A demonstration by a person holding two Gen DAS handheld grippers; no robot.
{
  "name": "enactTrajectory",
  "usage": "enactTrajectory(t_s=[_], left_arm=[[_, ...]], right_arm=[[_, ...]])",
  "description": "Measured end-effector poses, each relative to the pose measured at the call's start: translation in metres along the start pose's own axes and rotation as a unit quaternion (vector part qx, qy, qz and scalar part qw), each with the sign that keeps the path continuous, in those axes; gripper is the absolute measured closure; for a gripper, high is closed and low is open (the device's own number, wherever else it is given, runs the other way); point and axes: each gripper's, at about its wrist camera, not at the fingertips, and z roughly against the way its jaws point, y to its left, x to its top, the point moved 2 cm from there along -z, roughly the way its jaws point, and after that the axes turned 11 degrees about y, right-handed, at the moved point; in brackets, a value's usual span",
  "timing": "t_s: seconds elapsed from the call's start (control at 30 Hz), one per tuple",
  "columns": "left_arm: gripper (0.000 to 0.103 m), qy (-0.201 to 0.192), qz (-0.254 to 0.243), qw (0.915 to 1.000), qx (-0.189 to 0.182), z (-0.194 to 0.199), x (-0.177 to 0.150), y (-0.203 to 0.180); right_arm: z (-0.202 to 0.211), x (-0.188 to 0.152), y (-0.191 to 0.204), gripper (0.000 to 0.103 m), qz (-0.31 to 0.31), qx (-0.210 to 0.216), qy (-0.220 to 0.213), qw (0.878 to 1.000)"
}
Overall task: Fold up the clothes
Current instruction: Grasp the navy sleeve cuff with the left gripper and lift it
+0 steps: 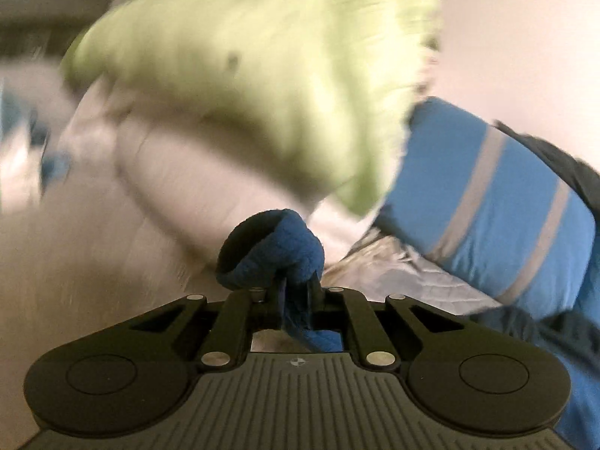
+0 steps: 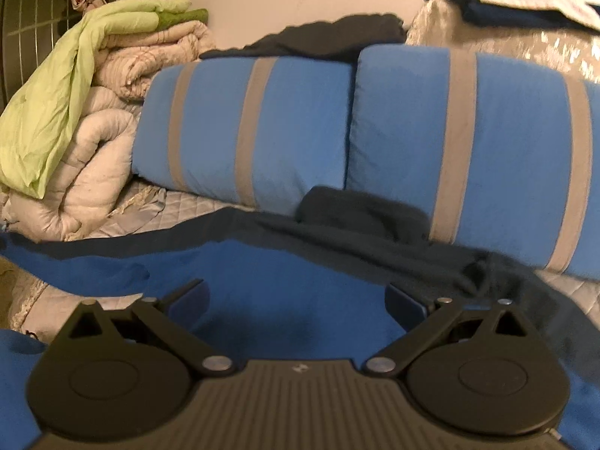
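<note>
My left gripper [image 1: 296, 285] is shut on a bunched fold of blue fleece garment [image 1: 277, 247], held up off the bed; the view is motion-blurred. In the right wrist view the same blue garment [image 2: 262, 285] lies spread on the bed, with a dark navy part [image 2: 375, 225] along its far edge. My right gripper [image 2: 296, 296] is open, its fingers [image 2: 191, 296] wide apart just above the blue cloth, holding nothing.
Two blue pillows with grey stripes [image 2: 262, 123] lean at the back; one shows in the left wrist view [image 1: 487, 195]. A pile of cream quilts [image 2: 101, 150] with a light green sheet [image 2: 48, 112] stands at the left. The bed has a grey quilted cover [image 2: 157, 210].
</note>
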Motion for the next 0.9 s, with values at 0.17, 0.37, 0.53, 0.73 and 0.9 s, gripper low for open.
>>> enactTrajectory(t_s=[0.17, 0.37, 0.53, 0.73, 0.9], left_arm=[[0.094, -0.014, -0.083, 0.9964, 0.001, 0.01, 0.024, -0.06], [0.094, -0.02, -0.154, 0.9877, -0.019, 0.008, 0.041, -0.128], [0.094, -0.022, -0.21, 0.9766, -0.039, 0.002, 0.049, -0.186], [0.094, -0.013, -0.26, 0.963, -0.069, -0.001, 0.047, -0.251], [0.094, -0.002, -0.294, 0.9514, -0.093, -0.006, 0.042, -0.304]], right_arm=[[-0.028, -0.006, 0.002, 0.0, -0.039, 0.028, 0.031, 0.998], [-0.06, -0.026, -0.01, 0.0, -0.089, 0.026, 0.021, 0.996], [-0.071, -0.044, -0.03, 0.0, -0.087, -0.019, 0.025, 0.996], [-0.075, -0.049, -0.042, 0.0, -0.12, -0.03, 0.035, 0.992], [-0.077, -0.053, -0.029, 0.0, -0.08, -0.024, 0.04, 0.996]])
